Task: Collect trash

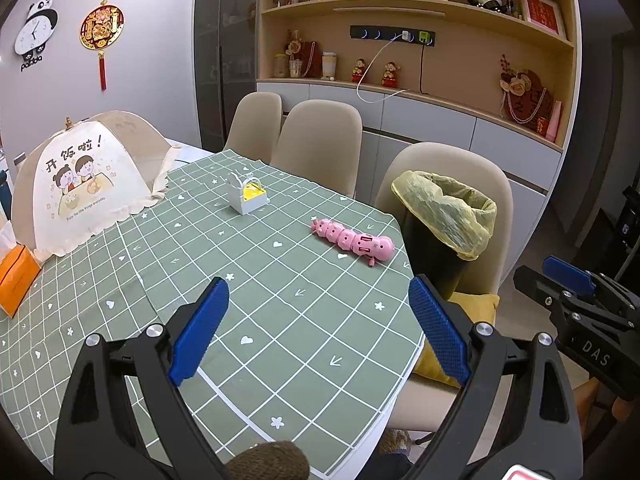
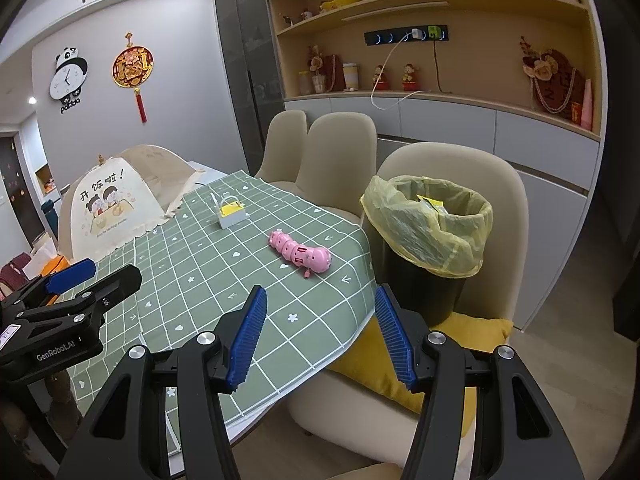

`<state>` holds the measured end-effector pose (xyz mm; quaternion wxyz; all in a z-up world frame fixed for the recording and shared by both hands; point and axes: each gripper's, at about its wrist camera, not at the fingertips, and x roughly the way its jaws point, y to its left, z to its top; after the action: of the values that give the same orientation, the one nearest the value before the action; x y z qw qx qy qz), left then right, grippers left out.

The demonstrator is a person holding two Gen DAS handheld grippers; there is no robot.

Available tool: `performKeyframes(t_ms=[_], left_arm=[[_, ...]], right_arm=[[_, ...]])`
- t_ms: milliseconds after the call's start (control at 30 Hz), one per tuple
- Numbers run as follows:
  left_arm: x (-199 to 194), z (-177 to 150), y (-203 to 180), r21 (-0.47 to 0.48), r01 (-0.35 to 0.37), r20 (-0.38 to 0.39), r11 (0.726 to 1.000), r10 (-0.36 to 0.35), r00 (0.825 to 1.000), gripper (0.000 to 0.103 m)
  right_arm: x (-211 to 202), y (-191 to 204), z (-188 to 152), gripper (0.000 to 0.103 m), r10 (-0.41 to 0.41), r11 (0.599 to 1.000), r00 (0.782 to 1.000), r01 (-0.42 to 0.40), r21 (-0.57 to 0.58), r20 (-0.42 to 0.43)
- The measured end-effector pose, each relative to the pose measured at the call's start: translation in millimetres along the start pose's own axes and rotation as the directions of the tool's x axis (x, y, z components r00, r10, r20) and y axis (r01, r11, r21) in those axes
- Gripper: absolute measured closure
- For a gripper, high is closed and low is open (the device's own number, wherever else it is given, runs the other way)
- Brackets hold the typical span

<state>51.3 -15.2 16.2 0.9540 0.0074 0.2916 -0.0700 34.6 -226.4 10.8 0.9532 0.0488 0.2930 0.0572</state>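
Across the green checked cloth (image 1: 280, 280), far left, a mesh food cover (image 1: 88, 184) sits with an orange box (image 1: 16, 276) by it, neither of them in play. Moving right, a small grey carton (image 1: 248, 196) with yellow inside stands mid-table, well ahead of both tools. Further right, the pink toy (image 1: 352, 242) lies near the table edge, its long axis running from far-left to near-right, tail end closest to the bin (image 2: 432, 232). That bin, lined with a yellow bag, stands on a chair (image 2: 500, 184) just off the table's right edge, and something yellow already lies in it.

Now the tools. Left gripper (image 1: 318, 328) hangs above the near cloth, fingers spread wide, holding nothing, touching nothing. Right gripper (image 2: 320, 336) hovers over the table's corner, also wide apart and empty. Both carton and toy lie ahead and slightly left of it; the right looks the nearer hand to the toy and the bin.
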Motion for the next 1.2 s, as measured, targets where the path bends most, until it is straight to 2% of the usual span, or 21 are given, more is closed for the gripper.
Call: performKeyframes(t_ms=[1200], left_arm=[[2.7, -1.1, -5.3, 0.003, 0.028, -0.007, 1.000, -0.028, 1.000, 0.016]], right_arm=[[1.1, -10.0, -0.1, 0.050, -0.013, 1.000, 1.000, 0.013, 0.010, -0.001]])
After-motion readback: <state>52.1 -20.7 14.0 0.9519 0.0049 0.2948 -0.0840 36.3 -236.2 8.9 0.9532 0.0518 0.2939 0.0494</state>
